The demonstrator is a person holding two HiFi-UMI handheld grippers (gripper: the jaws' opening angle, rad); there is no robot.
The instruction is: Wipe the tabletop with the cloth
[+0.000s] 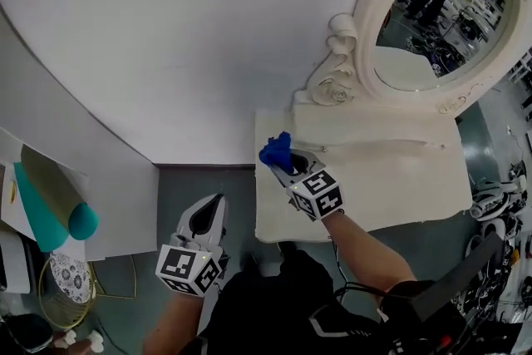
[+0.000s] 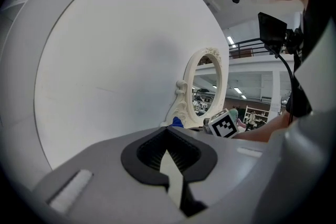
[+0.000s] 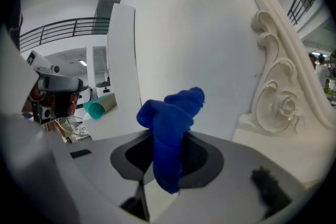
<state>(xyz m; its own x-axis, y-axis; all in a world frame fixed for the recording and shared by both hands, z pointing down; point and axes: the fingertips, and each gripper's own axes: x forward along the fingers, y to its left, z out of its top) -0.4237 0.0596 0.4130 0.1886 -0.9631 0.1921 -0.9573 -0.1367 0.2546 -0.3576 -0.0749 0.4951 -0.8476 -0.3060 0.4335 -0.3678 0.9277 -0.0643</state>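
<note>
Two grippers to account for, the right one first. Right gripper: clamped tight on a bunched blue cloth, pinched at mid-length, with a knotted wad poking out ahead of the jaws and a short tail hanging below them. Held over the left edge of the cream tabletop, which spreads away to its right. Cannot tell whether the wad is touching the surface yet. Just ahead and to the right: the scrolled foot of an ornate oval mirror, standing at the back of the tabletop against a curved white wall.

Then the left gripper: jaws together on nothing, parked low and off the tabletop's left side, close to the person's body. Farther left again, well apart: a teal roll lying on a side surface.

Judged as a wipe barely begun. To do it well:
- Tilt the right gripper so the soft wad meets the surface, not the hard jaw tips.
- Keep the clamp firm so the cloth does not drag out.
- Press lightly and sweep rightward in overlapping passes.
- Ease off near the mirror's foot to avoid nudging it.
- Leave the idle gripper clear of the stroke.
</note>
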